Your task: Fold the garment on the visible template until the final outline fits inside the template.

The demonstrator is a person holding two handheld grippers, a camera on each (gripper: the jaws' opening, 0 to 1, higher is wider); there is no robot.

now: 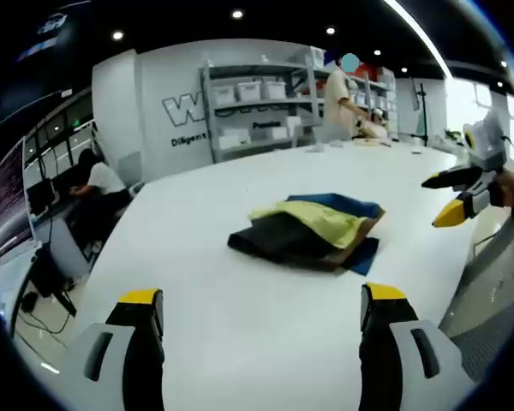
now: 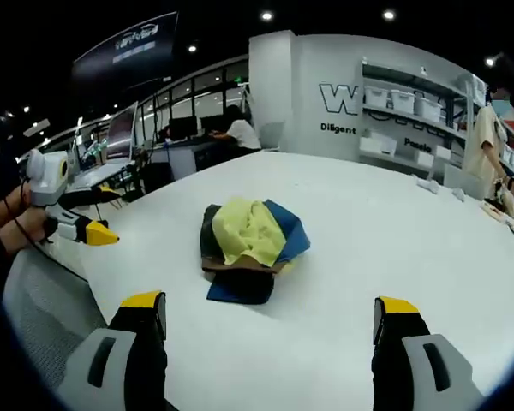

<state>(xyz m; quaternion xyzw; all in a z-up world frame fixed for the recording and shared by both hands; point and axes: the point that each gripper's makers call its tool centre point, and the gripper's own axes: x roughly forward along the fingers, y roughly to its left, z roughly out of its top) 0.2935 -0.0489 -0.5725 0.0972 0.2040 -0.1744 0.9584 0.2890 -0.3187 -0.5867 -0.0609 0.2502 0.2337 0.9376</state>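
Grippers, two, hand-held, both hovering above a white table (image 1: 240, 197) and holding nothing. Left gripper (image 1: 261, 312): jaws spread wide, yellow tips apart, aimed at the pile from the near edge. Right gripper (image 2: 270, 317): jaws likewise spread wide and empty.

Garment (image 1: 313, 221), middle of the table, well apart from both grippers: a rumpled heap of soft cloth, yellow layer on top, dark layer to one side, blue beneath. A flat brown sheet (image 1: 355, 241) shows under it, likely the template; its full outline is hidden.

Handling, by judgement: light, limp, no stiffness, likely to sag and slide on the smooth top. Best taken by pinching a loose outer edge or corner, one per gripper, and drawing it flat before folding.

Background: shelves (image 1: 257, 107) with boxes, people at desks.
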